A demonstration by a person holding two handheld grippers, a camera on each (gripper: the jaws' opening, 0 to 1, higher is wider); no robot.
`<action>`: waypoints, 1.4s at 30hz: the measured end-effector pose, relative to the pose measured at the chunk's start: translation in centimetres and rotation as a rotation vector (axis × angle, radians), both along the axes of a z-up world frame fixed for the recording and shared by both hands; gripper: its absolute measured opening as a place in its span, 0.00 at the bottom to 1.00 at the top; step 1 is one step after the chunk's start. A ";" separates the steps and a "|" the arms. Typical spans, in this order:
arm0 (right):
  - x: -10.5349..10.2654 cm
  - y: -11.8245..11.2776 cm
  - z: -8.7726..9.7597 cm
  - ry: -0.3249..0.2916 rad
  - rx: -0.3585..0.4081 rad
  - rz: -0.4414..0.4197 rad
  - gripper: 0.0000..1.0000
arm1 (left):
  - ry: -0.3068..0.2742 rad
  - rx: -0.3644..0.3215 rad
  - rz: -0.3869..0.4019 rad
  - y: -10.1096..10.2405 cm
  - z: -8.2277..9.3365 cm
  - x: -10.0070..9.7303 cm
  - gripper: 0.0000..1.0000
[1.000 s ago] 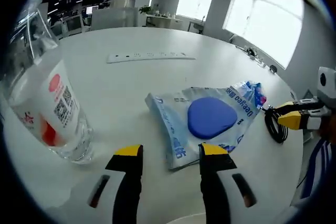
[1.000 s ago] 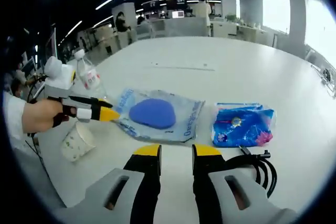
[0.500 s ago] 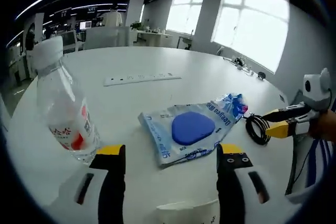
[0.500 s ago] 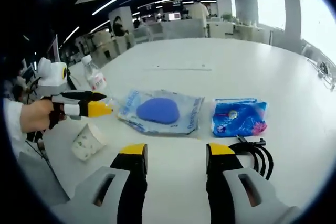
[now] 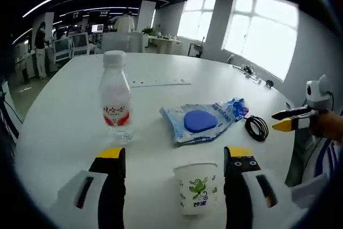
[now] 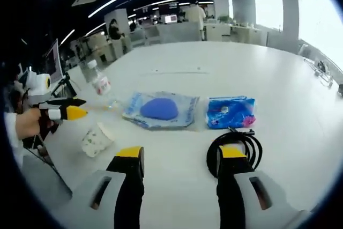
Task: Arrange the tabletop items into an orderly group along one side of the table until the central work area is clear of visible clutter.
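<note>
White desk (image 5: 64, 105) carries bottle (image 5: 116, 98), cup (image 5: 196, 187), 2 packets and cable near its edge, so I hold both tools wide open, empty, choosing.

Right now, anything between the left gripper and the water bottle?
Nothing visible. The left gripper is open, and bare table lies up to the water bottle. The paper cup sits right of that line.

1 bottle (image 5: 116, 104), 1 paper cup (image 5: 196, 187), 2 packets (image 6: 159, 109), 1 cable coil (image 6: 236, 151)
</note>
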State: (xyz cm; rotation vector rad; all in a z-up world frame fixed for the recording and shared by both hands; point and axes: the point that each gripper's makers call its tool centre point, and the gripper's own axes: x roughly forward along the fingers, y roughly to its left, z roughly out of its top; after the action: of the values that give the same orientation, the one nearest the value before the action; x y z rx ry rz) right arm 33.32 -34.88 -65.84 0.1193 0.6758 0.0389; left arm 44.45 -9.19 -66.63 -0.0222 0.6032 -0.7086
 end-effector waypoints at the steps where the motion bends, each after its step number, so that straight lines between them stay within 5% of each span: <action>1: -0.4 -0.3 0.1 -0.001 0.004 -0.013 0.53 | 0.000 0.004 0.012 0.7 0.0 -0.3 0.79; 5: -1.8 -0.5 0.3 -0.004 0.004 -0.035 0.52 | -0.017 0.015 0.057 2.8 0.2 -1.2 0.93; 13: -4.0 -0.3 0.0 0.011 0.033 -0.056 0.51 | 0.043 0.001 0.105 5.4 -0.3 -3.7 1.00; 28: -4.4 0.0 0.9 0.012 0.030 -0.065 0.49 | 0.071 -0.048 0.088 5.6 0.2 -5.6 1.00; 35: -4.4 0.6 0.8 0.017 0.044 -0.034 0.52 | 0.063 -0.045 0.017 5.4 0.8 -7.5 1.00; 42: -5.1 -0.3 -0.3 0.077 0.075 -0.017 0.55 | 0.068 -0.068 0.031 5.7 1.5 -8.8 1.00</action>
State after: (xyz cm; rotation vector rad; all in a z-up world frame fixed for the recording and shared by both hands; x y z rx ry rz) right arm 28.23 -35.16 -66.09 0.1996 0.7502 0.0431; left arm 35.60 -3.47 -65.08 -0.1191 0.6420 -0.6999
